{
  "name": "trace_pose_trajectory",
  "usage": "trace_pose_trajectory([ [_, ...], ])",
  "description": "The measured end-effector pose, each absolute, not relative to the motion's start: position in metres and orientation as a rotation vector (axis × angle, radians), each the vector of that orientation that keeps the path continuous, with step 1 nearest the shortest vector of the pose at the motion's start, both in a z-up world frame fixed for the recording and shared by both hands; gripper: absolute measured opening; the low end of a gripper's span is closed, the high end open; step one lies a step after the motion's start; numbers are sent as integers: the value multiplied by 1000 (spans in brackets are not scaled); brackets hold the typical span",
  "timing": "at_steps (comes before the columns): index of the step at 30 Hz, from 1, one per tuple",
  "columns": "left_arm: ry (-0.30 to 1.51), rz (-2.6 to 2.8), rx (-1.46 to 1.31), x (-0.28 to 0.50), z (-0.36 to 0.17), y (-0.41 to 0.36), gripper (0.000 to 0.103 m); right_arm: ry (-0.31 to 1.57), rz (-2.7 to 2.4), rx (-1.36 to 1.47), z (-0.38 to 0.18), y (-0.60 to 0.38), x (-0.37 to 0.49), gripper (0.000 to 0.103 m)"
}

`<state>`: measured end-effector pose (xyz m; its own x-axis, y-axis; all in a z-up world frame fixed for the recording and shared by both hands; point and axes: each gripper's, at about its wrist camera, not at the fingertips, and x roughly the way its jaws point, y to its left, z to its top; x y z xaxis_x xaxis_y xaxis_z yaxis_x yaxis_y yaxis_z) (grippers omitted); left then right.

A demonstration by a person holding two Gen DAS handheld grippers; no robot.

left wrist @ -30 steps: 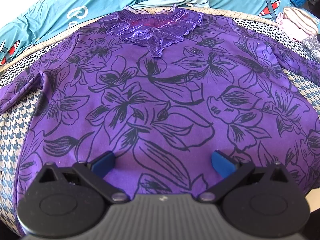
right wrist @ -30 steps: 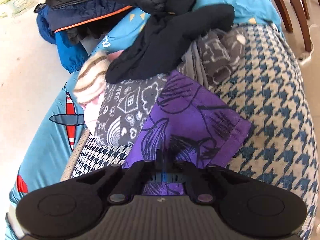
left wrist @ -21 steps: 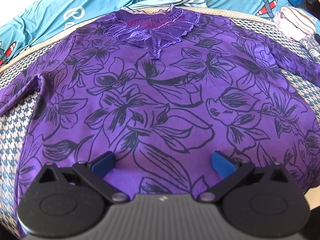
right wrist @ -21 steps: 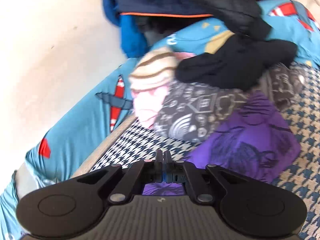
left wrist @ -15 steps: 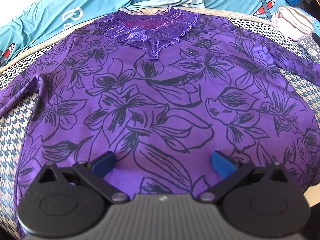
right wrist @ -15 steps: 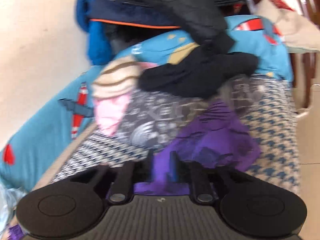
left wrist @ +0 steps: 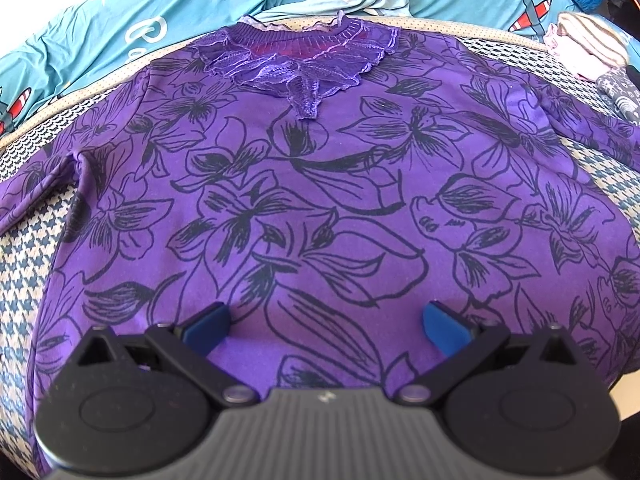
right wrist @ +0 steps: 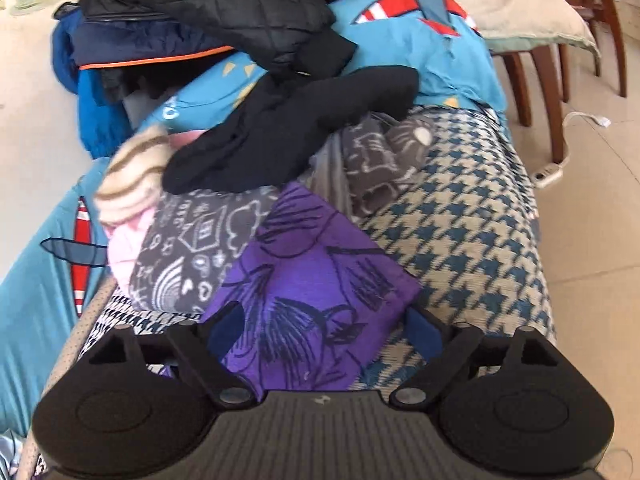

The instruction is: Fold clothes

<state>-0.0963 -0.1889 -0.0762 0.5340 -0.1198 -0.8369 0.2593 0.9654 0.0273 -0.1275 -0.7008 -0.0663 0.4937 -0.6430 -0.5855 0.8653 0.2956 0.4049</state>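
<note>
Left claw (left wrist: 326, 320) spread wide, grasping nothing, blue pads (left wrist: 206, 326) apart over the lower body of the purple top (left wrist: 320, 200); top spread flat straight ahead of the claw, hem nearest, lace neckline (left wrist: 300, 64) farthest; one sleeve trailing off to the claw's left, the other running off to its right; houndstooth cover (left wrist: 24, 248) showing on both sides of the top; teal bedding (left wrist: 120, 8) bunched beyond the neckline.

Right claw (right wrist: 324, 330) also released, fingers wide to either side of the sleeve end (right wrist: 312, 280); cuff lying flat between the pads and just ahead, reaching under the claw body; whether the pads touch the cloth, not clear; same houndstooth cover under it and off to the claw's right.

One purple top; two claws; one heap of other clothes (right wrist: 248, 136) beyond the cuff, ahead and to the left: a grey doodle-print piece (right wrist: 192, 248) touching the sleeve, a black garment (right wrist: 288, 136) over it, a black quilted jacket (right wrist: 208, 4) farthest; wooden chair legs (right wrist: 556, 92) far right.

Top deep purple, black outlined lilies all over; ruffled lace at a ribbed collar; body smooth, few creases.
</note>
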Motion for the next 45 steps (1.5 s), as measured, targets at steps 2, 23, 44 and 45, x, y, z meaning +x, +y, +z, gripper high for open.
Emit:
trace_pose_trajectory([
  [2, 981, -225, 157, -96, -76, -189, 103, 339, -1007, 718, -68, -700, -127, 86],
  [23, 989, -270, 238, -83, -65, -181, 103, 243, -616, 690, -25, -653, -77, 9],
  [44, 942, -181, 140, -17, -47, -92, 103, 309, -123, 695, -18, -499, 23, 9],
  [45, 941, -166, 120, -15, -46, -87, 103, 321, -74, 674, -18, -483, 27, 9],
])
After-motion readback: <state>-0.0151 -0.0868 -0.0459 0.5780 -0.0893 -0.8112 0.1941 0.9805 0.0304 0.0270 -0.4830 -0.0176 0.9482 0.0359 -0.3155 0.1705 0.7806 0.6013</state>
